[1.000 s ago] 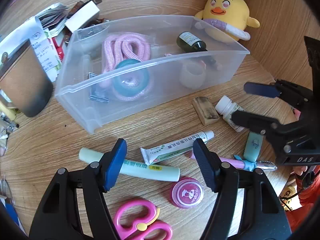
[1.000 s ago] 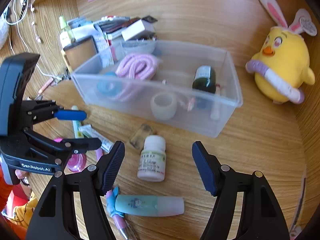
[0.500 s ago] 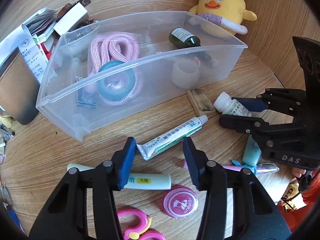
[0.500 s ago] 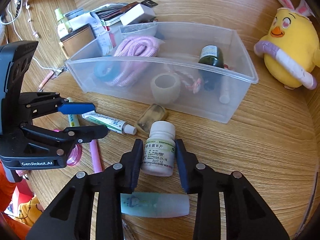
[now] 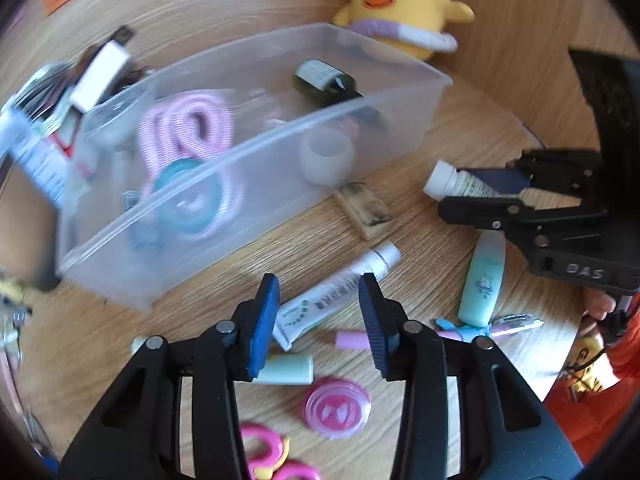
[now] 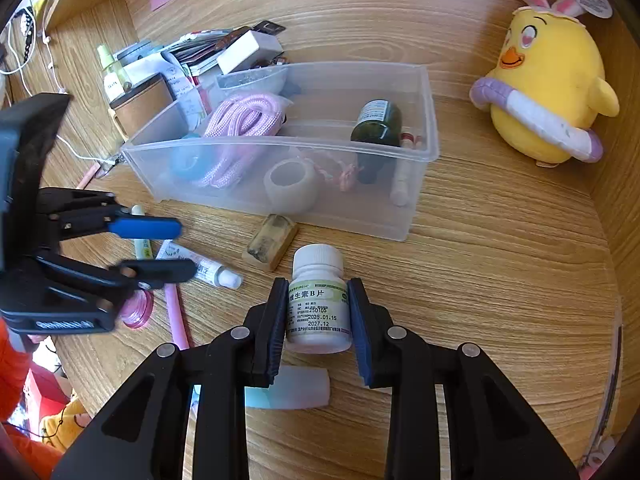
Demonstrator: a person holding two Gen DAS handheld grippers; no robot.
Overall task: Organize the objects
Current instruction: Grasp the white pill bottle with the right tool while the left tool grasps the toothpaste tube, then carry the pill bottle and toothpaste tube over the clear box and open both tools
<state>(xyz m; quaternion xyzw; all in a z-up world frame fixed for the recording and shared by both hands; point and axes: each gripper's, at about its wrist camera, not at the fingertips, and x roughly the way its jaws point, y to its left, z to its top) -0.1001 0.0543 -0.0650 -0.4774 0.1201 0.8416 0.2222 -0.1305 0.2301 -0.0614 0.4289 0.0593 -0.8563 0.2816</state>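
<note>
A clear plastic bin (image 6: 420, 80) on the wooden desk holds a pink rope (image 6: 244, 116), a dark green bottle (image 6: 376, 124) and a white tape roll (image 6: 290, 180). My right gripper (image 6: 318, 320) is shut on a white pill bottle (image 6: 318, 300); it also shows in the left wrist view (image 5: 456, 180). My left gripper (image 5: 320, 316) is open, its jaws on either side of a white ointment tube (image 5: 340, 288) lying on the desk, not touching it. The left gripper shows in the right wrist view (image 6: 156, 248).
Loose on the desk: a tan eraser block (image 5: 364, 208), a mint tube (image 5: 482, 280), a pink pen (image 5: 480, 332), a pink round tin (image 5: 336, 408), a pale green stick (image 5: 288, 368), pink scissors (image 5: 272, 456). A yellow chick plush (image 6: 548, 92) sits at the back right. Clutter lies behind the bin.
My right gripper has closed on the pill bottle. My left gripper has moved forward over the ointment tube, its jaws narrowing around it.
</note>
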